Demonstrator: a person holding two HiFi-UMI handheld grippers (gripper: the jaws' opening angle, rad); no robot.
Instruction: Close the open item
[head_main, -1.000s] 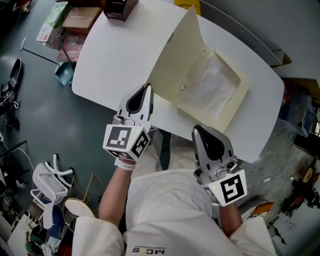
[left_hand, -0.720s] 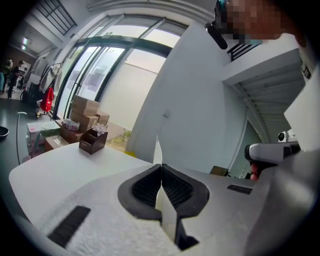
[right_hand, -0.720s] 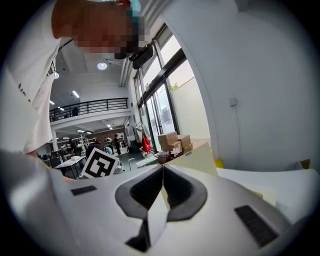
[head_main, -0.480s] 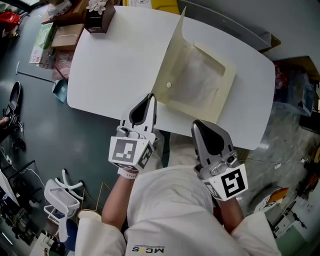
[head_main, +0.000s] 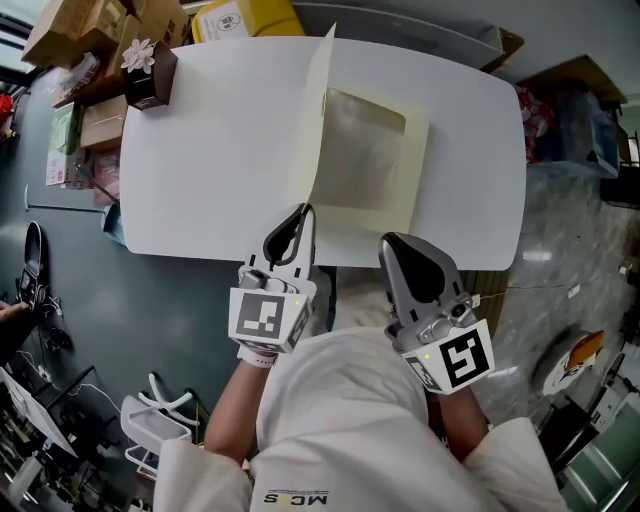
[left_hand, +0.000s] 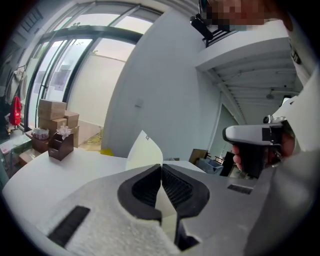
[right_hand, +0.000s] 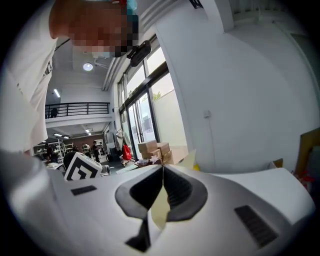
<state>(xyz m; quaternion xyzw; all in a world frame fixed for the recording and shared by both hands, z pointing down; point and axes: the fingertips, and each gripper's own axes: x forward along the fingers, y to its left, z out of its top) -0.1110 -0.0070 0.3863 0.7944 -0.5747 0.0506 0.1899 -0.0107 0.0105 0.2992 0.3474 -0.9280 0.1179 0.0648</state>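
A cream box (head_main: 365, 160) lies open in the upper middle of the white surface (head_main: 210, 150). Its lid (head_main: 312, 120) stands nearly upright along the box's left side. The left hand-held gripper (head_main: 305, 208) sits at the lower end of the lid. Its jaws meet at the tips, with cream card showing behind them, and I cannot tell whether they pinch the lid. The right hand-held gripper (head_main: 386, 239) is at the surface's lower edge, just below the box, also closed tip to tip and holding nothing clear. A small brown holder with a flower (head_main: 150, 68) stands at the upper left.
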